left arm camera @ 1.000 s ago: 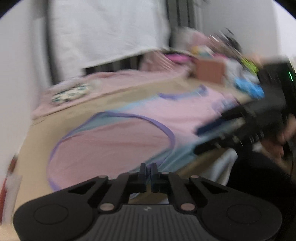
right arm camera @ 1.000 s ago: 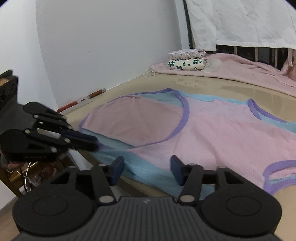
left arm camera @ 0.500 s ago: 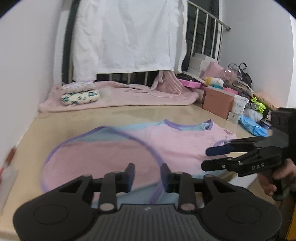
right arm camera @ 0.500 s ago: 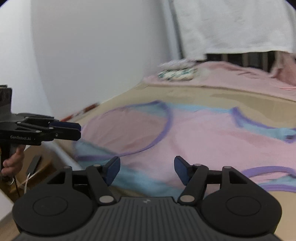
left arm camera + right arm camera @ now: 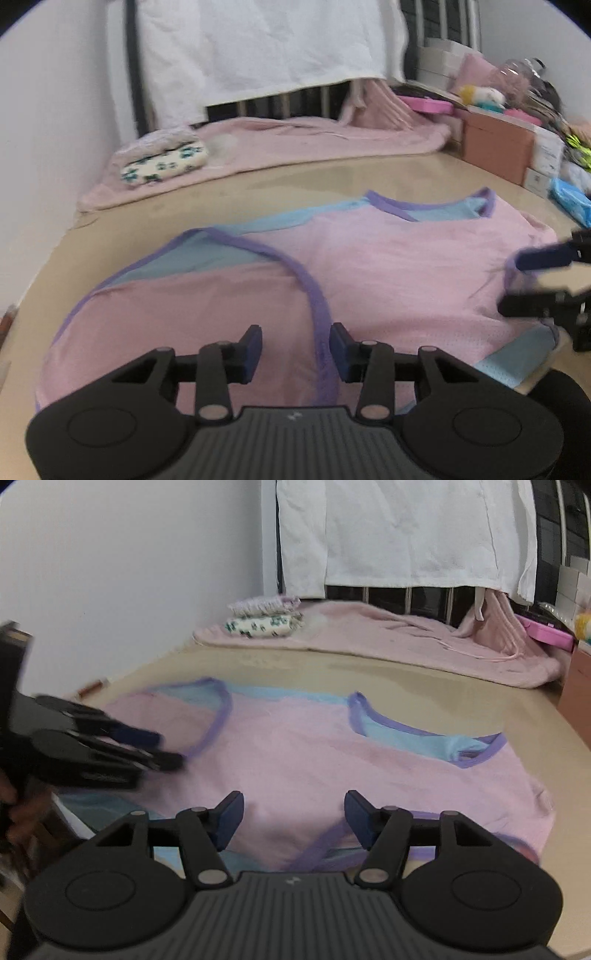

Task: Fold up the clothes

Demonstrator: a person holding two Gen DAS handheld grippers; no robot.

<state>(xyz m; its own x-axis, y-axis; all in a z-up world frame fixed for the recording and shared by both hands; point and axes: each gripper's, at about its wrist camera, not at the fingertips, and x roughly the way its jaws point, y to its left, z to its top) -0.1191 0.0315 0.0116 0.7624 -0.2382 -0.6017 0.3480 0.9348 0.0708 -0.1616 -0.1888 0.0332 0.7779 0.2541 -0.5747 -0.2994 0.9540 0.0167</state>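
The pink mesh vest with purple trim and blue panels (image 5: 388, 273) lay flat across the beige worktop (image 5: 332, 184), its hem at the near edge. Both the left claw (image 5: 295, 349) and the right claw (image 5: 293, 818) stood wide, holding nothing, low over the hem. Judging by that, a hem grasp was at hand. Bare worktop beyond the vest left folding room.

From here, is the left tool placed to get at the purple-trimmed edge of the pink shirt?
Probably yes. The left tool is open, and the purple trim of the pink shirt runs right between its fingers, with nothing lying over it.
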